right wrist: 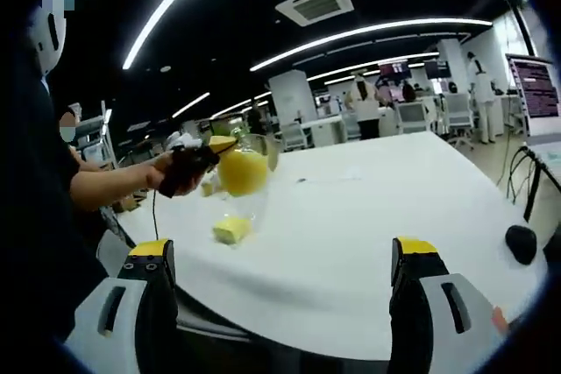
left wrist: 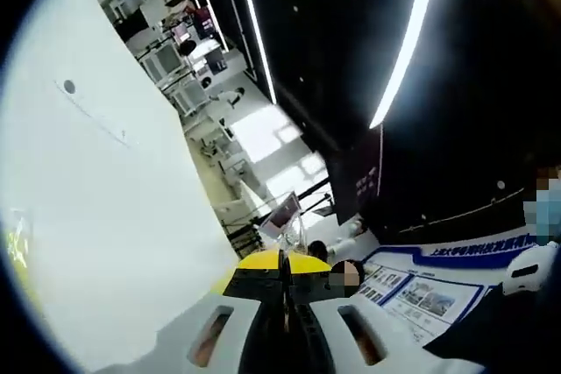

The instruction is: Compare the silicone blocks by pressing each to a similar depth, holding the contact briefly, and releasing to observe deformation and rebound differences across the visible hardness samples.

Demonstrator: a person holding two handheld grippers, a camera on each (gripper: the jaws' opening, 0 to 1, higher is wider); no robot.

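While left hand-held gripper (right wrist: 219, 144) lifts block (right wrist: 242, 171).

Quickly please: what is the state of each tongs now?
Left tongs: shut, nothing seen between them.
Right tongs: open, empty, above the white table.

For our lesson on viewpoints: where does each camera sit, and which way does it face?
Left gripper view: rides the left claw, jaws shut, rolled and tilted up past the white table toward ceiling light strips.
Right gripper view: rides the right claw, jaws open, looking across the table at a yellow block; the person's forearm shows.
Shared: table, light strips, left claw.
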